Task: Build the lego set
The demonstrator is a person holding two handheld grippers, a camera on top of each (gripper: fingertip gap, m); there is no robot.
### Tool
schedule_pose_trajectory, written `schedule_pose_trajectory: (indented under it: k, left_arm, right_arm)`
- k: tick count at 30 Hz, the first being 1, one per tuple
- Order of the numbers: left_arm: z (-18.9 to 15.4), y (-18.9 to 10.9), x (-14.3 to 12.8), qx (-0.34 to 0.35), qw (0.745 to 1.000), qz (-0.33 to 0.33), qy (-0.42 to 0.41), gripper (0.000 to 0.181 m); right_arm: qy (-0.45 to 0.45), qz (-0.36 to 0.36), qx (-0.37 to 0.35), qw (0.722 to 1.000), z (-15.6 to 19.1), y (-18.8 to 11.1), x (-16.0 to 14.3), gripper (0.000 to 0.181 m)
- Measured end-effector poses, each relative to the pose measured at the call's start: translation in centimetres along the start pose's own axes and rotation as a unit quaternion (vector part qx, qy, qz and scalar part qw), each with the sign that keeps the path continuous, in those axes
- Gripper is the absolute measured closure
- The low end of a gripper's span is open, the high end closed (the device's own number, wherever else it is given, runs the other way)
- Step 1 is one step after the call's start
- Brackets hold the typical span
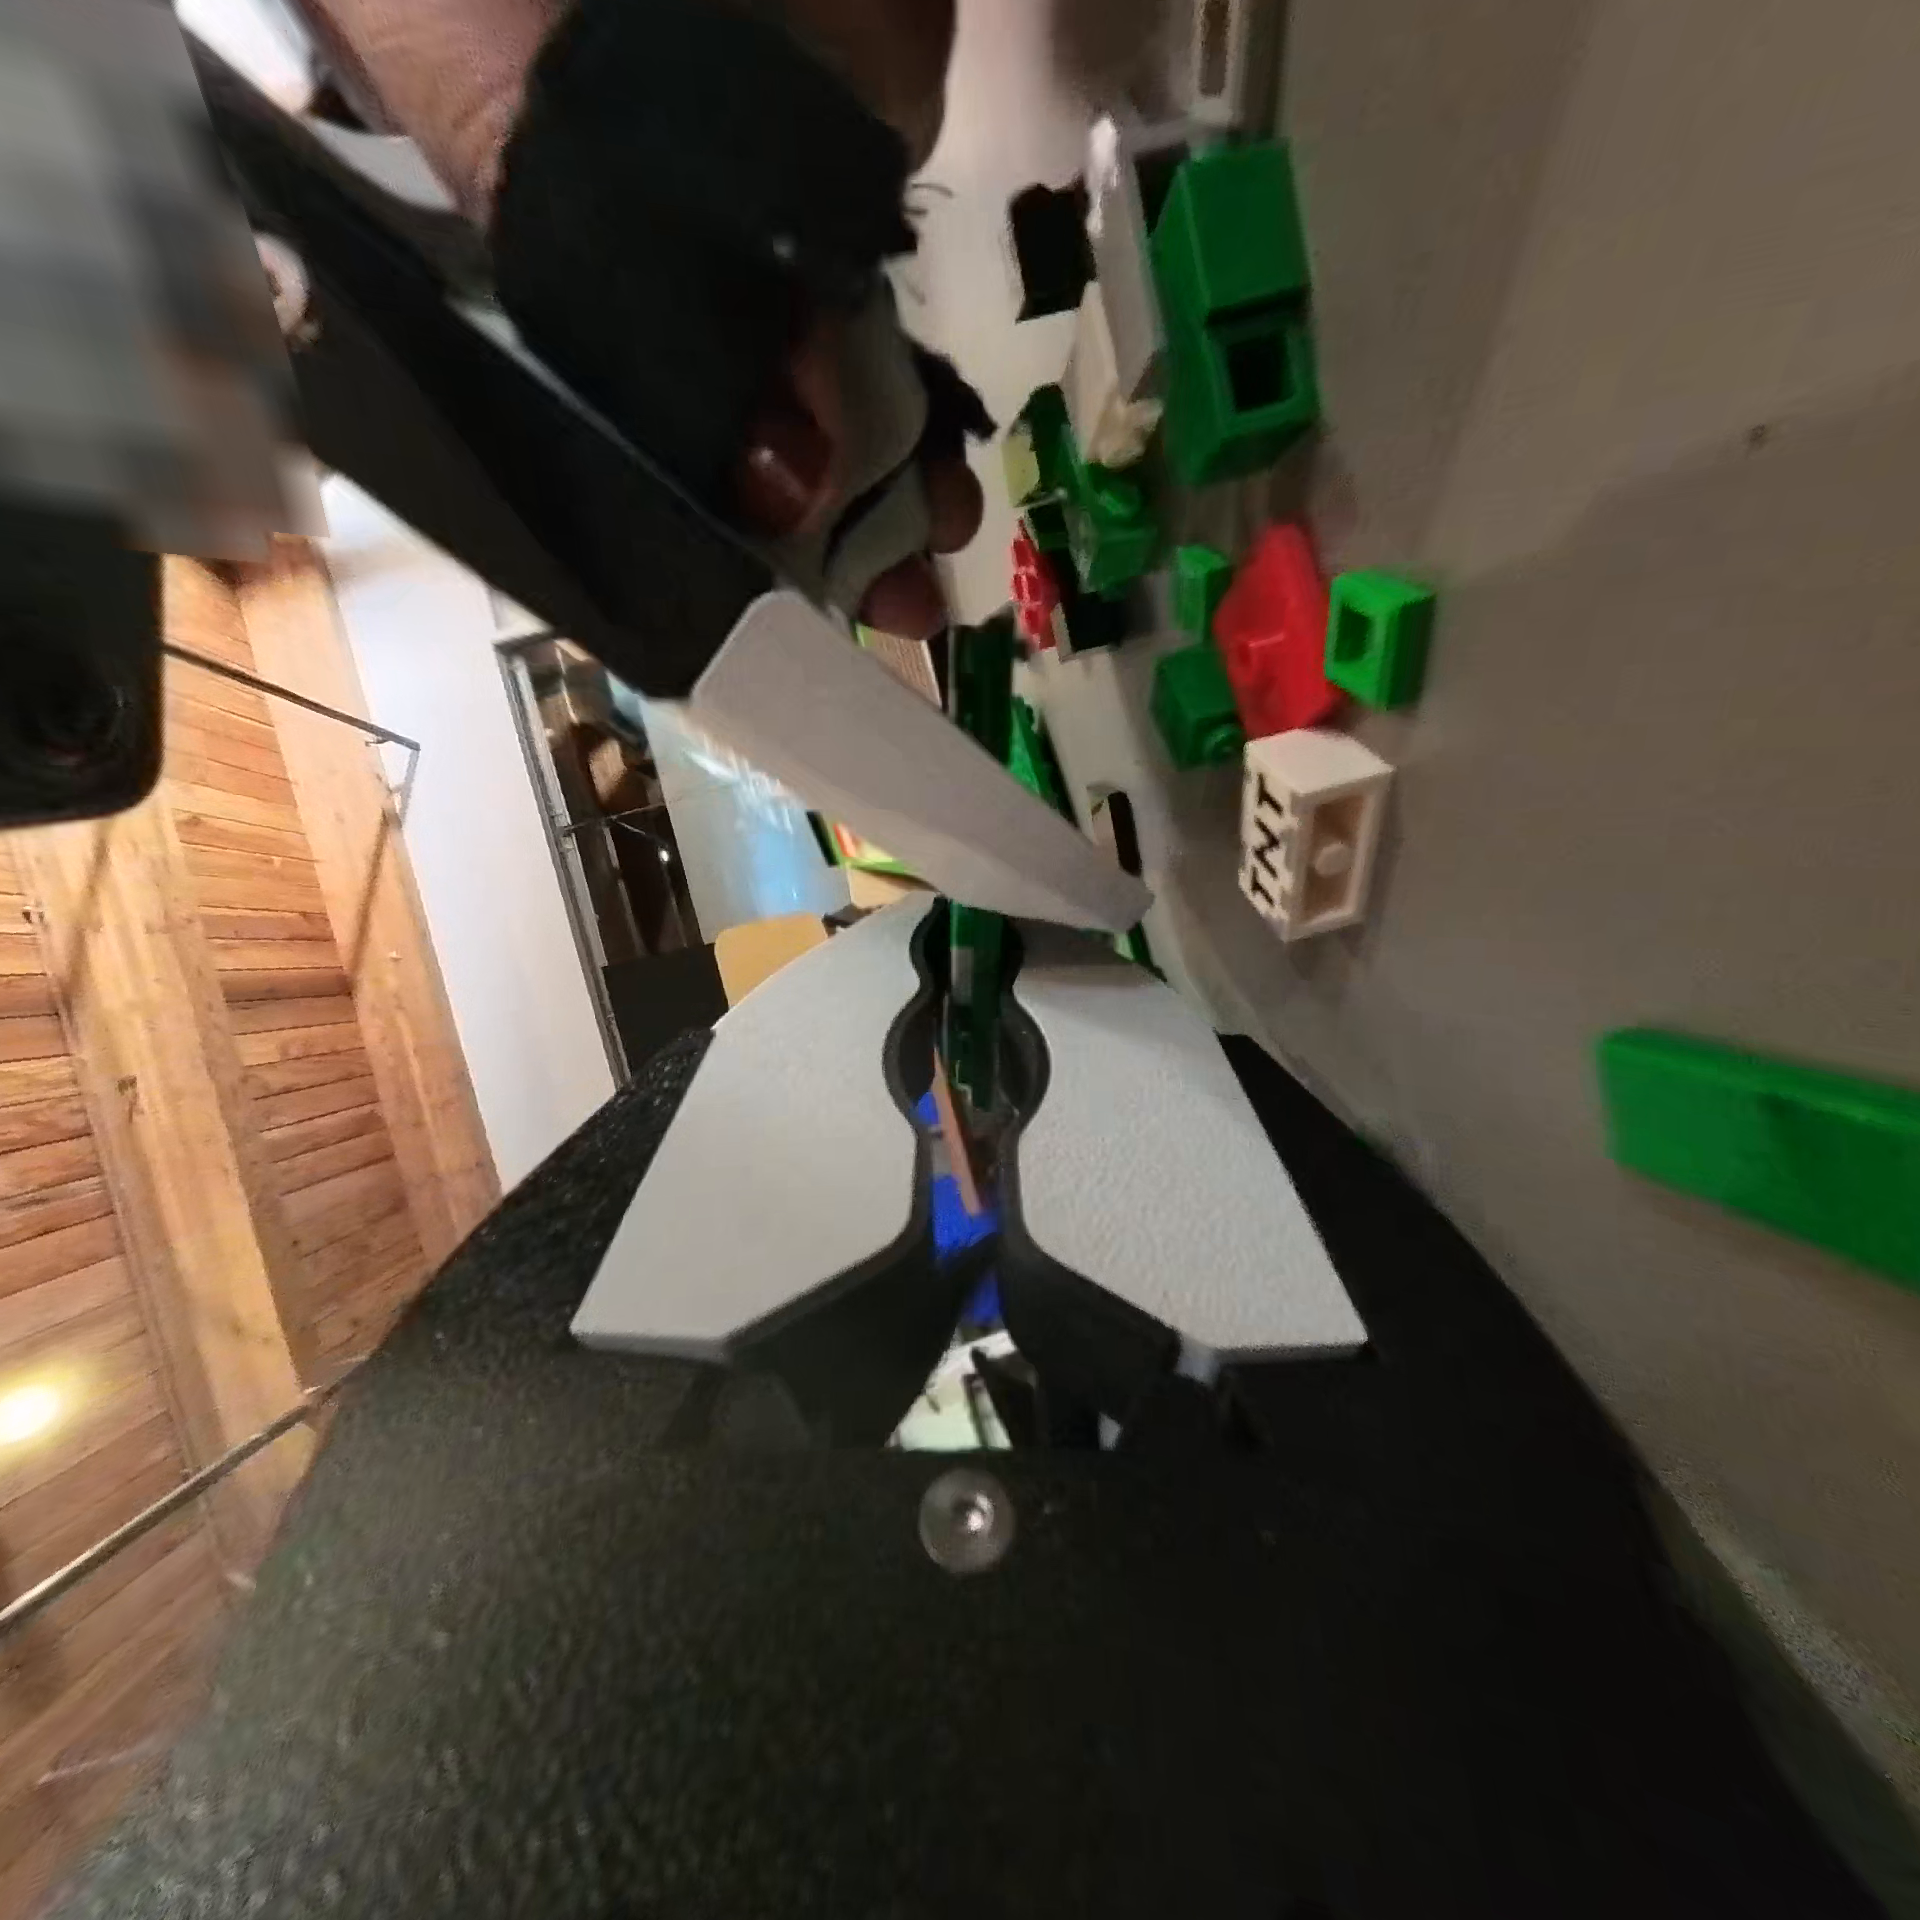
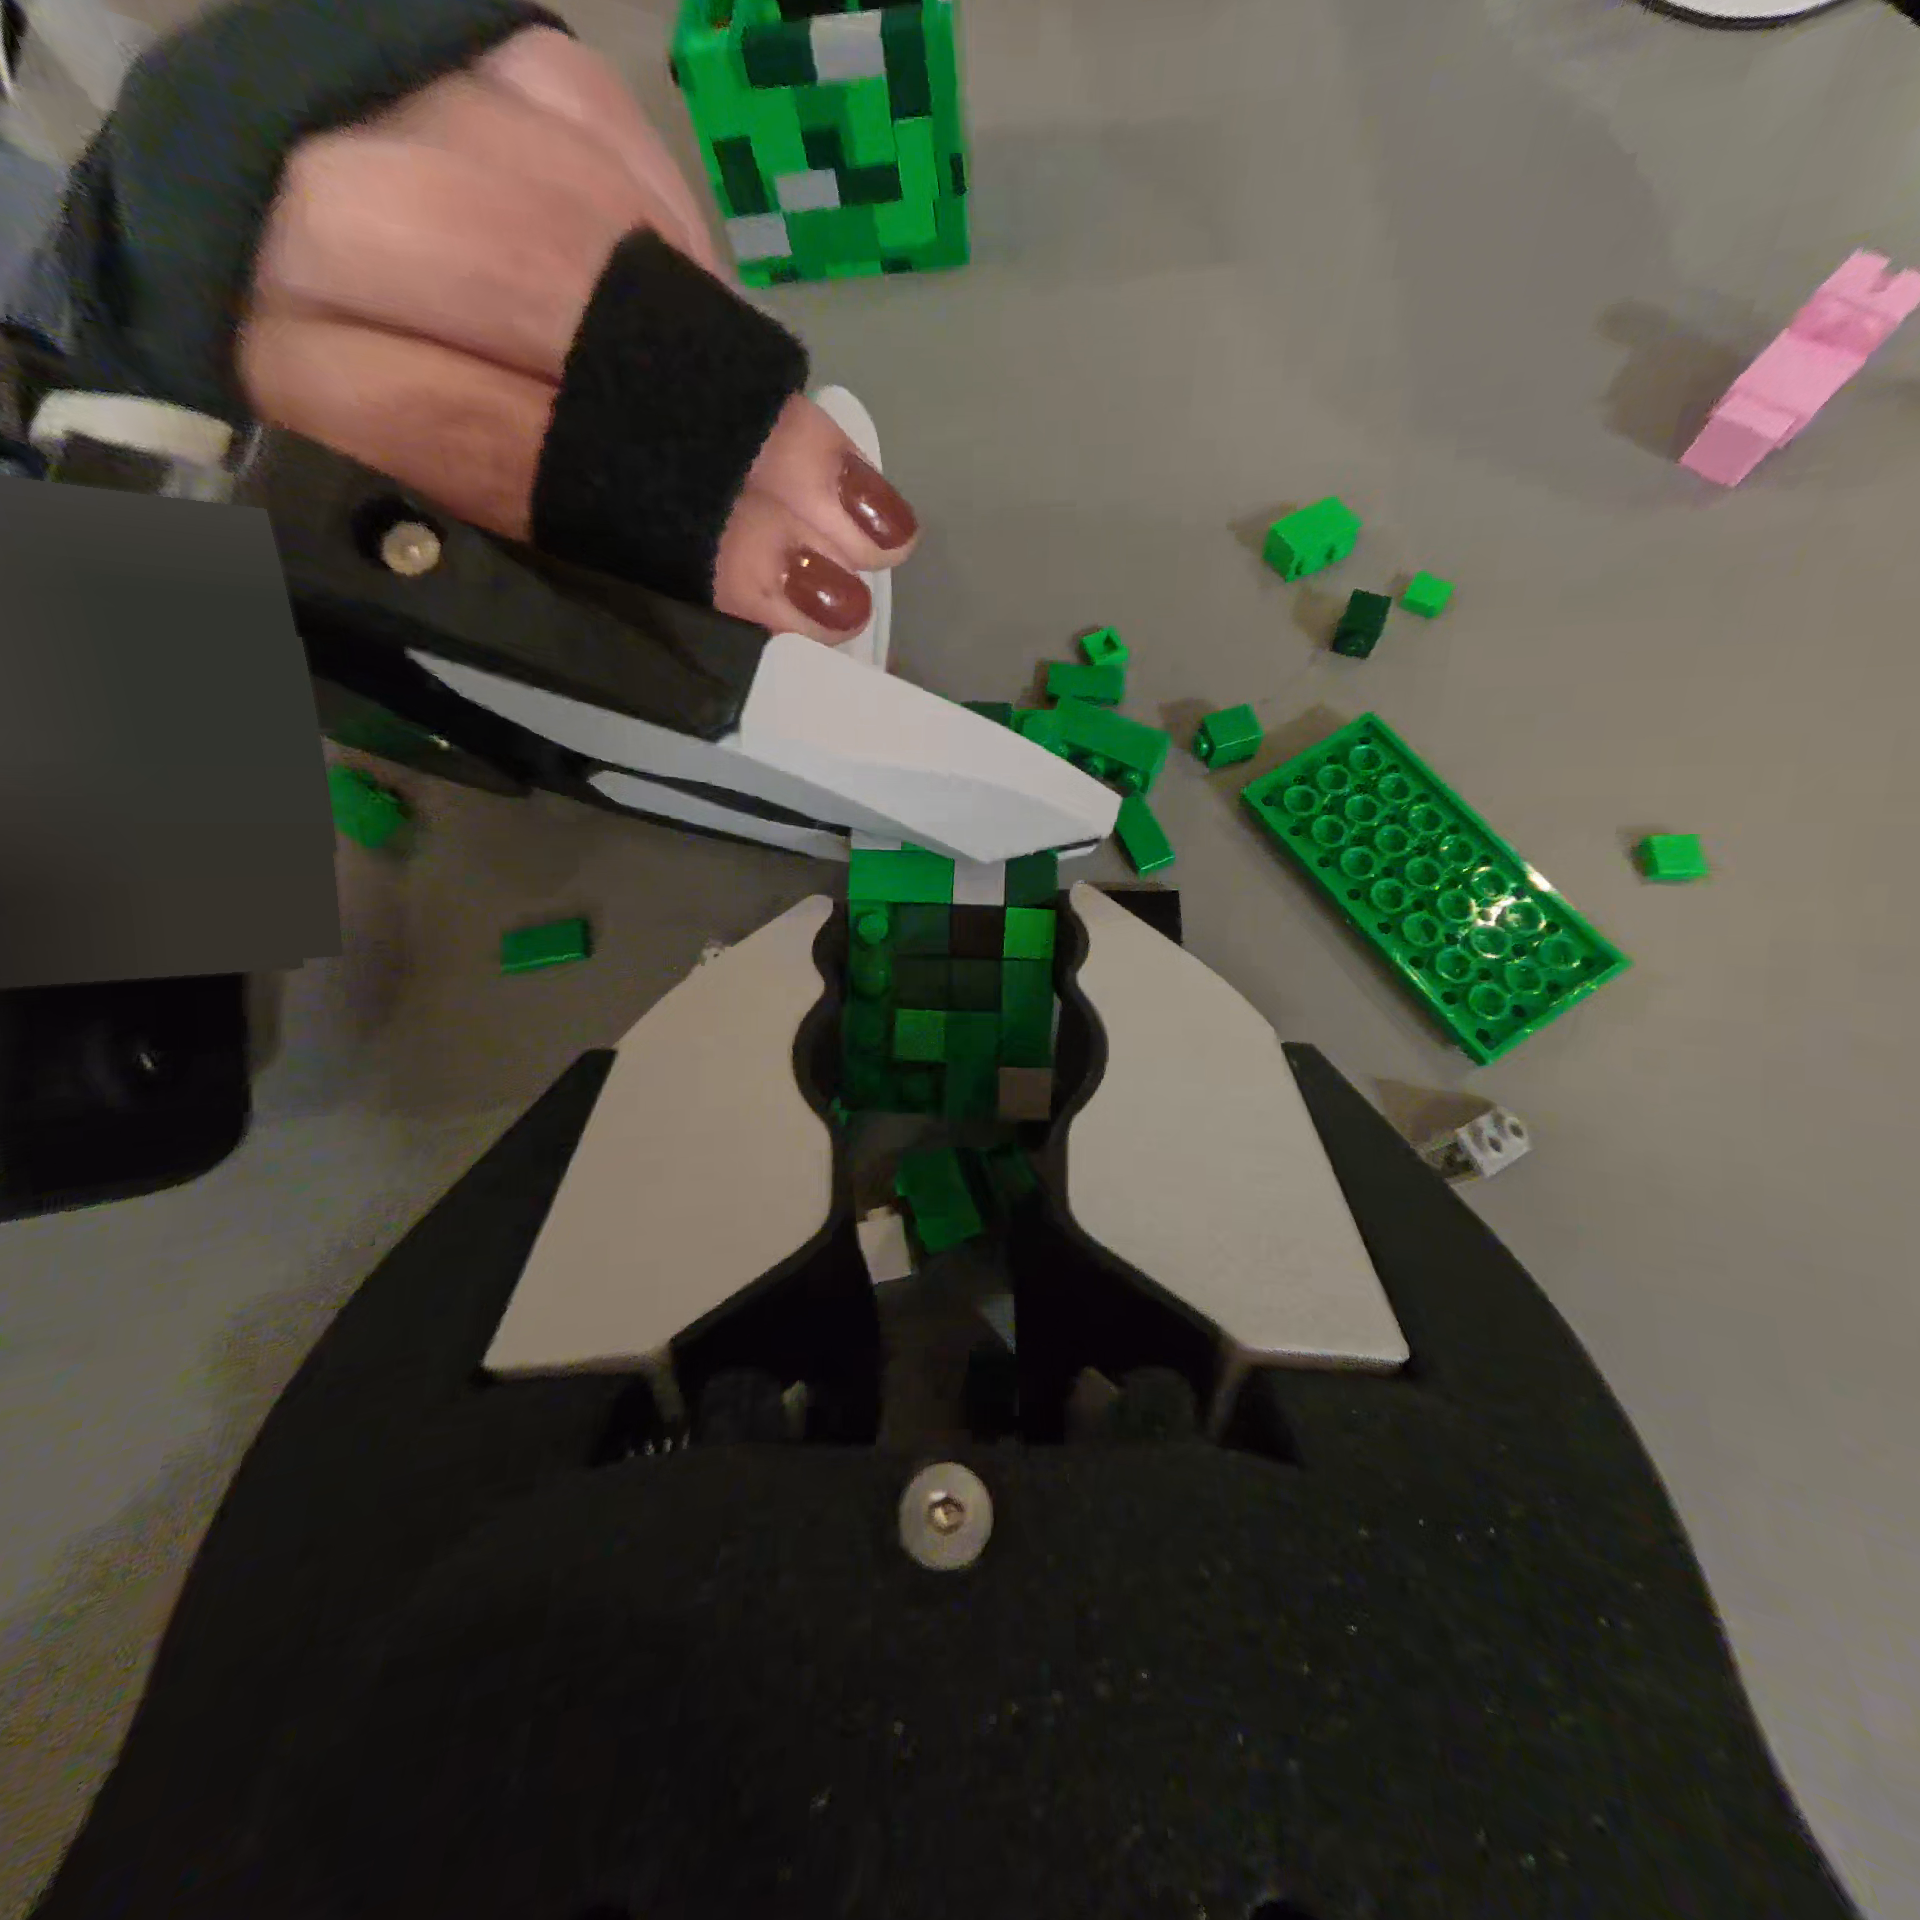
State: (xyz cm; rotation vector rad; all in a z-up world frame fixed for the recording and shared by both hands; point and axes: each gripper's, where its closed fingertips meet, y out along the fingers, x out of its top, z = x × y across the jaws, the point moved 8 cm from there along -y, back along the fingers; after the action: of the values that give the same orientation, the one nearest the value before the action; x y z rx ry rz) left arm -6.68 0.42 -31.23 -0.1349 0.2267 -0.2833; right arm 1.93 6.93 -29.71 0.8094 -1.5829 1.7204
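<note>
The right gripper was seen clamped on a green patchwork block assembly, its two pale fingers pressed against the assembly's opposite sides. The assembly was held above the grey table. In the right wrist view the left gripper was seen coming in from the left, carried by a hand with a black strap across the fingers; its pale tip lay against the far end of the assembly. In the left wrist view the left gripper was narrowed onto a thin green edge, apparently the same assembly, gripped between the fingertips; the right gripper was seen crossing in from the upper left, its tip just beside that edge. Right of the assembly, a flat green studded plate lay on the table, with a small grey brick near its lower end. Just beyond the assembly, a heap of loose green bricks was noted, and single green bricks were scattered farther right. Well beyond the assembly stood a finished green patchwork block. A pink model lay far right of it. In the left wrist view a white lettered brick, a red piece and more green bricks lay on the table near the assembly.
</note>
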Motion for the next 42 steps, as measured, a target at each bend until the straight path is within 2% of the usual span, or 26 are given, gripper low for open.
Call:
schedule_pose_trajectory:
  k: [1, 4, 5, 7, 8, 9, 11, 18, 23, 27, 34, 40, 42]
  left_arm:
    - [0.1, -0.1, 0.0, 0.009, 1.0, -0.013, -0.014, 0.172]
    - [0.9, 0.0, -0.5, 0.048, 0.997, -0.019, -0.055, 0.135]
    - [0.8, -0.1, -0.6, 0.039, 0.996, -0.033, -0.075, 0.135]
    - [0.4, -1.0, 0.0, 0.015, 0.987, -0.123, -0.103, 0.15]
    - [0.6, -1.7, 0.3, 0.024, 0.982, -0.158, -0.103, 0.157]
    - [0.9, -2.1, 0.5, 0.034, 0.98, -0.169, -0.102, 0.17]
    - [0.8, -2.1, 0.7, 0.016, 0.982, -0.165, -0.087, 0.175]
    - [0.8, -1.9, 1.0, 0.034, 0.987, -0.151, -0.033, 0.175]
    - [0.7, -2.0, 1.3, 0.056, 0.988, -0.142, 0.03, 0.176]
    - [0.1, -2.0, 1.8, 0.06, 0.985, -0.144, 0.076, 0.176]
    - [0.3, -2.0, 2.1, 0.068, 0.983, -0.144, 0.087, 0.175]
    - [0.3, -1.9, 2.2, 0.072, 0.982, -0.145, 0.092, 0.175]
    - [0.3, -1.8, 2.2, 0.068, 0.984, -0.136, 0.091, 0.175]
  right_arm:
    - [-0.006, 0.0, 0.005, 1.0, 0.0, -0.2, -0.1, 0.145]
    - [-0.011, -0.003, 0.038, 0.999, 0.0, -0.9, -0.6, 0.145]
    - [-0.016, -0.01, 0.054, 0.998, 0.0, -1.3, -0.7, 0.145]
    - [-0.03, -0.025, 0.087, 0.995, 0.2, -1.9, -0.8, 0.145]
    - [-0.034, -0.029, 0.095, 0.994, 0.3, -2.1, -0.9, 0.145]
    - [-0.037, -0.029, 0.103, 0.994, 0.3, -2.3, -1.0, 0.145]
    - [-0.039, -0.034, 0.112, 0.992, 0.3, -2.5, -1.0, 0.145]
    - [-0.019, -0.038, 0.128, 0.991, 0.5, -1.9, -0.6, 0.135]
    - [-0.034, -0.03, 0.114, 0.992, 0.5, -1.7, -0.6, 0.143]
    - [-0.042, 0.004, 0.122, 0.992, 0.6, -1.5, -1.0, 0.145]
    - [-0.005, 0.011, 0.164, 0.986, 0.4, -1.7, -1.1, 0.145]
    - [0.066, -0.006, 0.228, 0.971, -0.1, -2.0, -1.1, 0.145]
    - [0.059, -0.006, 0.213, 0.975, -0.1, -1.9, -1.0, 0.142]
